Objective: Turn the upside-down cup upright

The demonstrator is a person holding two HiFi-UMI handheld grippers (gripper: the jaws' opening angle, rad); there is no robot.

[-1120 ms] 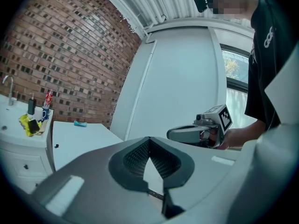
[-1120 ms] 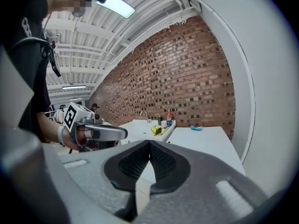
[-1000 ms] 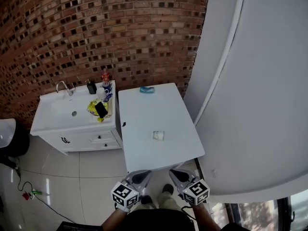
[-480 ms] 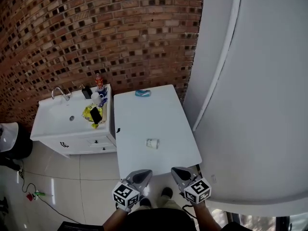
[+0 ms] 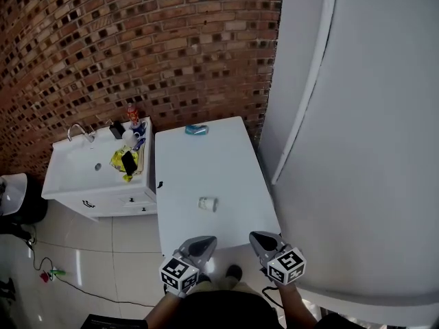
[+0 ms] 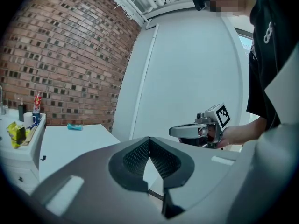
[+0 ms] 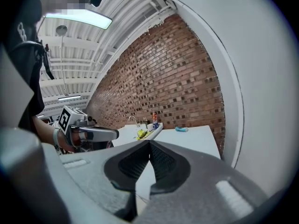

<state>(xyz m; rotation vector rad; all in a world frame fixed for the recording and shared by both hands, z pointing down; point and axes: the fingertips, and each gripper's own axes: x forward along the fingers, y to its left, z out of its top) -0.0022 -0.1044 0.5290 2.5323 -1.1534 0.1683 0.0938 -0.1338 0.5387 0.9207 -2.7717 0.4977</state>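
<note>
Cup [image 5: 207,203]: small and pale, on the white worktop [image 5: 199,160], centre of frame, slightly below the worktop's middle. Too small to tell which way up it stands.
Left claw [image 5: 204,241]: lower centre, at the worktop's bottom edge. Its jaws are closed tip to tip with nothing between them.
Right claw [image 5: 260,239]: lower centre-right, jaws likewise closed and empty.
Both claws are well apart from the cup.
Blue item [image 5: 195,129]: top end of the worktop.
Sink unit [image 5: 68,177]: left of frame, just beside the worktop. It carries a tap [image 5: 77,130], bottles [image 5: 132,115] and a yellow packet [image 5: 127,162].
Brick wall [image 5: 137,46]: upper left.
</note>
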